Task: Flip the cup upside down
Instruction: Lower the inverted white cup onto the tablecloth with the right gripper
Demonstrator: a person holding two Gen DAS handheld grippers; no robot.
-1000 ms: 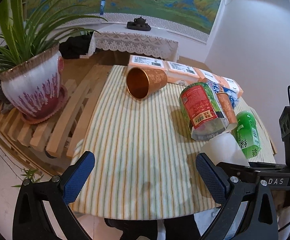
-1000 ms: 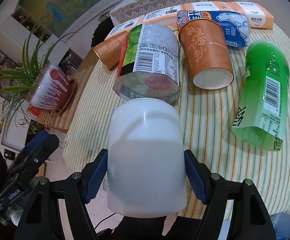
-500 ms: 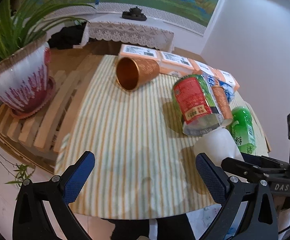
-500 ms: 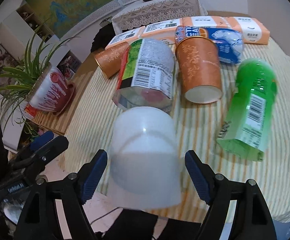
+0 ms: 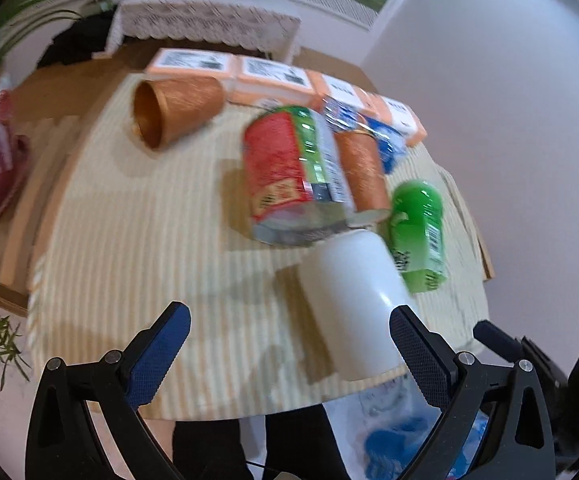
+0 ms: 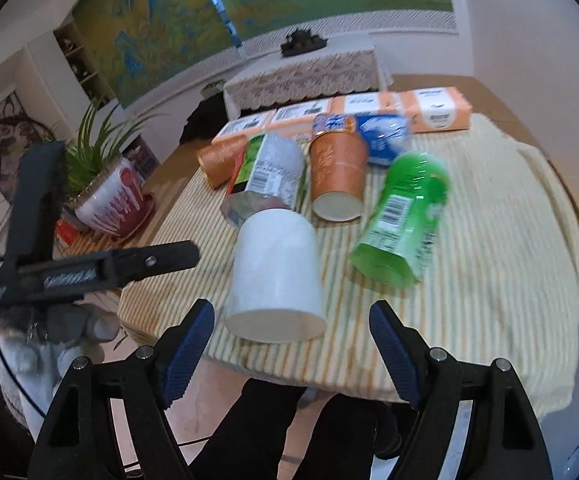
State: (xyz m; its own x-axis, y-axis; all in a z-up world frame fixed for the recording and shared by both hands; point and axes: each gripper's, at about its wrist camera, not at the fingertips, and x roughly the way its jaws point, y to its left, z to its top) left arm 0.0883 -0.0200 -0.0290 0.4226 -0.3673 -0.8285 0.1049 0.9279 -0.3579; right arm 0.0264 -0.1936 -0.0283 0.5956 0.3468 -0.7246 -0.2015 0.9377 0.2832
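Both tongs, left (image 5: 289,344) and right (image 6: 291,340), are gaping wide, gripping nothing; the white cup (image 6: 275,276) is sitting apparently mouth-down near the table (image 6: 489,300) edge.

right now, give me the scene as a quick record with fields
white cup: upside down on the striped cloth near its front edge, free of both claws
right claw: open, set back from the cup
left claw: open, holding nothing
behind the cup: red and green can, orange paper cup and green bottle, all lying on their sides
far left: copper cup on its side
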